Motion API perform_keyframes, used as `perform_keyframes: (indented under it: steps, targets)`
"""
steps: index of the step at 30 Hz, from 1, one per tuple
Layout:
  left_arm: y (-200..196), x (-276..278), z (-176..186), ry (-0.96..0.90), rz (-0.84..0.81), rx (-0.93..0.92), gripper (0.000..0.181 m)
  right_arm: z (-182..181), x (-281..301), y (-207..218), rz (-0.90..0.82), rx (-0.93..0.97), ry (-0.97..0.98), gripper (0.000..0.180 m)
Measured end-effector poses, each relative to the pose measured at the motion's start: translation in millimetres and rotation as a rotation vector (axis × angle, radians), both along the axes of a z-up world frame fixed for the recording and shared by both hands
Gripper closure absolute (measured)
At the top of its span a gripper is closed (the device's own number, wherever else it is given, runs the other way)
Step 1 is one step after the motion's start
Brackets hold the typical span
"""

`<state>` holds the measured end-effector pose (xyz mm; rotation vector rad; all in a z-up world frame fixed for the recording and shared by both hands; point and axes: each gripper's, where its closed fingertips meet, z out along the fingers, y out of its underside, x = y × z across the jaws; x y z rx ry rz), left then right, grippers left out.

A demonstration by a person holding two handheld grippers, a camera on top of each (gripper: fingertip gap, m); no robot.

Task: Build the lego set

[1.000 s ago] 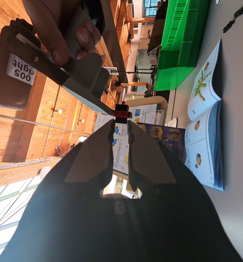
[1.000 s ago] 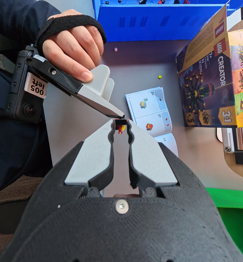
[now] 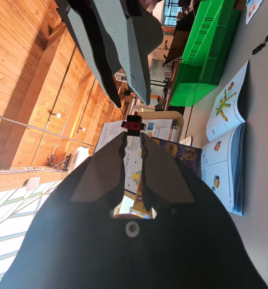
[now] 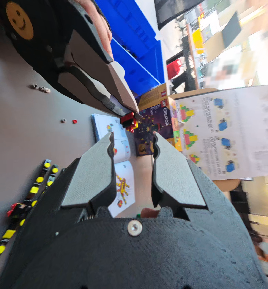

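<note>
Released by the right gripper (image 4: pixel 132 135) since a second ago, the small black-and-red brick assembly (image 3: pixel 133 125) now sits only in the left gripper (image 3: pixel 132 134).

Left wrist view: its fingertips are nearly closed on the assembly's black base, held above the table; the right gripper's fingers (image 3: pixel 113 51) hang just beyond, apart from it, with the open instruction booklet (image 3: pixel 224 140) and green bin (image 3: pixel 199 62) at right.
Right wrist view: jaws wide apart and empty; the assembly is pinched just ahead, the set's box (image 4: pixel 155 123) behind.
</note>
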<state>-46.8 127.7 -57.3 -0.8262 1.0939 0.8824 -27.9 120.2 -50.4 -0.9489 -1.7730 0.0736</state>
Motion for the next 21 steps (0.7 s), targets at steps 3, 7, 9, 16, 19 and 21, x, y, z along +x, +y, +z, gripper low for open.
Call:
perform_keyframes:
  steps: [3, 7, 9, 16, 19, 21]
  targets:
    - [-2, 2, 1, -0.001, -0.007, 0.006, 0.167, -1, -5, -3, -0.021, 0.099, 0.002, 0.123]
    - [-6, 4, 4, -0.01, -0.027, 0.008, 0.167, -6, -8, -5, -0.013, 0.213, -0.016, 0.124]
    - [-7, 4, 4, -0.018, -0.03, -0.003, 0.167, -6, -9, -1, -0.03, 0.291, -0.015, 0.127]
    - [-8, 3, 4, -0.019, -0.025, -0.017, 0.085, 1, -14, 6, -0.07, 0.46, 0.006, 0.138]
    - [-8, 2, 3, -0.024, -0.024, -0.022, 0.081, -2, -15, 7, -0.068, 0.486, -0.012, 0.139]
    - [-8, 2, 3, -0.026, -0.025, -0.024, 0.017, -5, -16, 6, -0.061, 0.504, -0.022, 0.14]
